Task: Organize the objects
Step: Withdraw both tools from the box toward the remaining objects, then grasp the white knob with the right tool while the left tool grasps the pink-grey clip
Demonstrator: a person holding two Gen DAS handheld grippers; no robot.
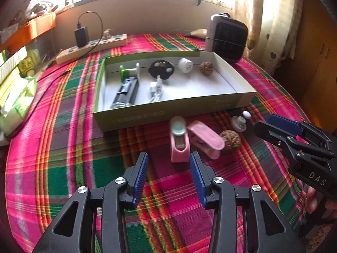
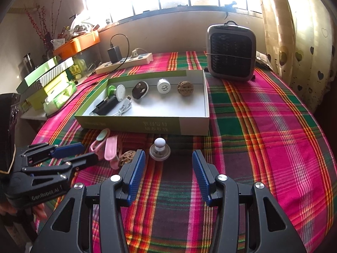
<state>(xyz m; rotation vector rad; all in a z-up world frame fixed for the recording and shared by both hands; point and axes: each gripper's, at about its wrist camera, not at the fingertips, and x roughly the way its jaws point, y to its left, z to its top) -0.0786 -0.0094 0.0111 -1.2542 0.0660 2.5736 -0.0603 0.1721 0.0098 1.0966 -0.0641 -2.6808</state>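
So there's one shallow green-and-white box (image 2: 190, 124) sitting on the plaid-covered surface (image 2: 263, 126), and I count six things inside it: a green-and-white spool (image 2: 117, 91), a black round piece with pale dots (image 2: 140, 90), a white ridged cap (image 2: 163, 86), one walnut (image 2: 185, 88), a coiled white cable (image 2: 124, 108), and a dark clear-ended gadget (image 2: 105, 107) lying near the left wall.

Outside the box, just in front of its near wall, there are four more loose bits: two pink clips (image 1: 179, 142) lying side by side and touching, a second walnut (image 1: 230, 141) right against the right-hand clip, and one white knob on a round base (image 2: 159, 149) a little further right. So two walnuts total, one in, one out.

Left hand-held gripper (image 1: 169, 168) has its fingers spread apart with nothing between them, hovering just short of the left pink clip. Right hand-held gripper (image 2: 168, 168) is also spread wide with nothing in it, with the white knob sitting just ahead of its left finger.

Back of the surface: one power strip (image 2: 124, 63) with one black charger (image 2: 114, 54) plugged in, and one grey fan heater (image 2: 231, 50) by the curtain.
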